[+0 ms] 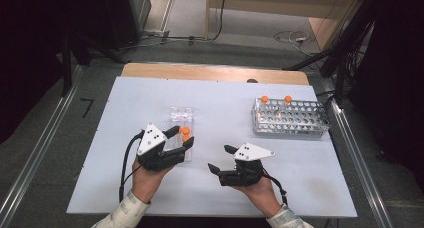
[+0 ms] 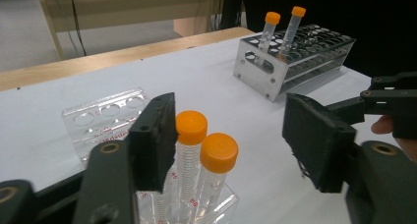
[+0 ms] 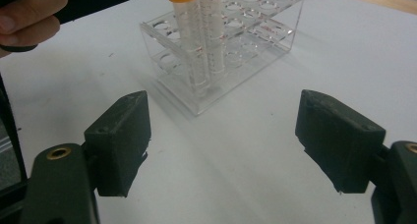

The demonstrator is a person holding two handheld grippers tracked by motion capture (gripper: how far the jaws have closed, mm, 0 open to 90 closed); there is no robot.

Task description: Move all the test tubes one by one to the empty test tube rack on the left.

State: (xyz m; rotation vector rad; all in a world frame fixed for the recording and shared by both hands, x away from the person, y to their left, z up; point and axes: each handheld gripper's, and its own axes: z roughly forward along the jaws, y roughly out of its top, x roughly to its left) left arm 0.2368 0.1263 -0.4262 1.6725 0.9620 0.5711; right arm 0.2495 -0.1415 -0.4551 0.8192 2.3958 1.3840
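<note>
A clear plastic tube rack (image 1: 181, 115) stands left of the table's middle. Two orange-capped tubes (image 1: 186, 133) stand upright at its near end. My left gripper (image 1: 183, 136) is open, its jaws on either side of these tubes. In the left gripper view one orange cap (image 2: 192, 128) is close beside the left jaw, the other cap (image 2: 219, 153) is right of it, and the right jaw stands well apart from both. My right gripper (image 1: 219, 157) is open and empty over bare table, pointing at the clear rack (image 3: 255, 42) and its tubes (image 3: 189, 37).
A perforated metal rack (image 1: 290, 119) sits at the back right with two orange-capped tubes (image 1: 264, 99) at its far edge. The white board (image 1: 125, 188) covers a wooden table (image 1: 210, 72). Fingers of the other hand (image 3: 29, 17) reach into the right gripper view.
</note>
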